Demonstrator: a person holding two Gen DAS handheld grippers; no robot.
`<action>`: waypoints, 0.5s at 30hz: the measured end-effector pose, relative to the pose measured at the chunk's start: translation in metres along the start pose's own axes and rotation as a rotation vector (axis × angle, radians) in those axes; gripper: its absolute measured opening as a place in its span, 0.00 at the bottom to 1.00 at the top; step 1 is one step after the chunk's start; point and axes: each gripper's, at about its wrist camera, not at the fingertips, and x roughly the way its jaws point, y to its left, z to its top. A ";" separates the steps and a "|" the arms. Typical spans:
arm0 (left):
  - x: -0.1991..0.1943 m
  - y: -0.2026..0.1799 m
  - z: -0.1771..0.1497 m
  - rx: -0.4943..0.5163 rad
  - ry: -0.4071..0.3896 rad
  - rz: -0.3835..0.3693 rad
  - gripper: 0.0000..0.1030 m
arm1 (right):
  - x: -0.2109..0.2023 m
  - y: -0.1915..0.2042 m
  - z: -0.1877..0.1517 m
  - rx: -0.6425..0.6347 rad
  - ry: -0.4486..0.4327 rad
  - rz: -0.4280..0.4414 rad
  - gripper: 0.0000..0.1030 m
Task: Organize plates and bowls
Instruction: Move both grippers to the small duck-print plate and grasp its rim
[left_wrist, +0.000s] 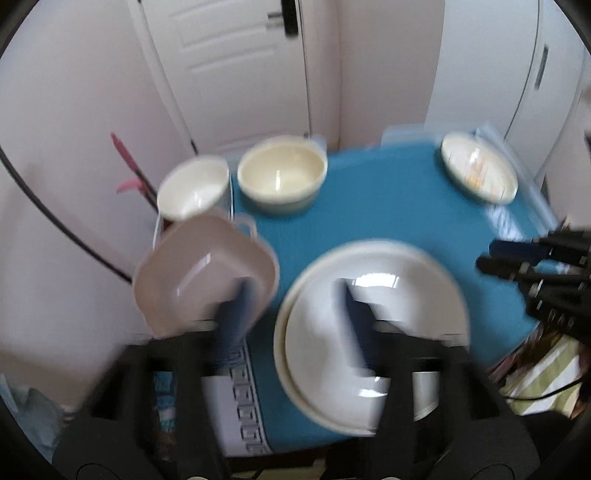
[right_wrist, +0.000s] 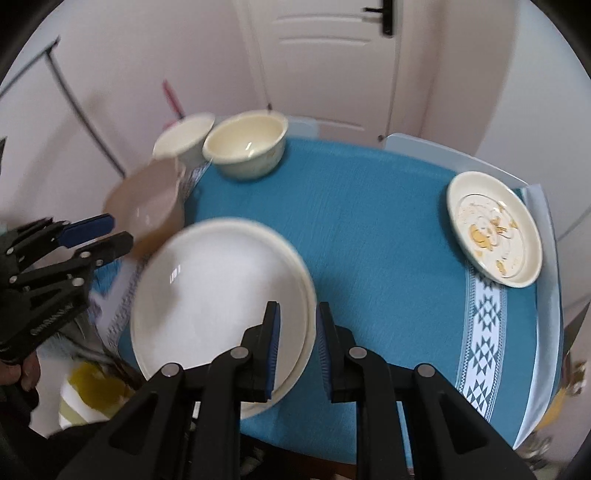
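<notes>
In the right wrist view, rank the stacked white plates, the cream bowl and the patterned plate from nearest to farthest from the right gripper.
From the right gripper:
1. Stacked white plates, their rim between its open fingers.
2. Patterned plate, far right edge.
3. Cream bowl, far left corner.
The last two are close.

My left wrist view is smeared with motion: the pink dish (left_wrist: 207, 269) and stacked white plates (left_wrist: 373, 328) have soft edges, and my left hand-held gripper (left_wrist: 295, 295) fingers cover part of each. I cannot tell what the yellowish thing (right_wrist: 92, 384) below the tabletop (right_wrist: 369, 229) edge is.
</notes>
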 end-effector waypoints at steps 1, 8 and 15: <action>-0.006 0.001 0.006 -0.007 -0.035 0.001 1.00 | -0.007 -0.005 0.002 0.029 -0.025 0.003 0.44; -0.011 -0.014 0.054 0.061 -0.122 -0.136 1.00 | -0.048 -0.037 0.001 0.178 -0.143 -0.053 1.00; 0.023 -0.064 0.127 0.167 -0.095 -0.394 1.00 | -0.094 -0.095 -0.002 0.339 -0.197 -0.211 1.00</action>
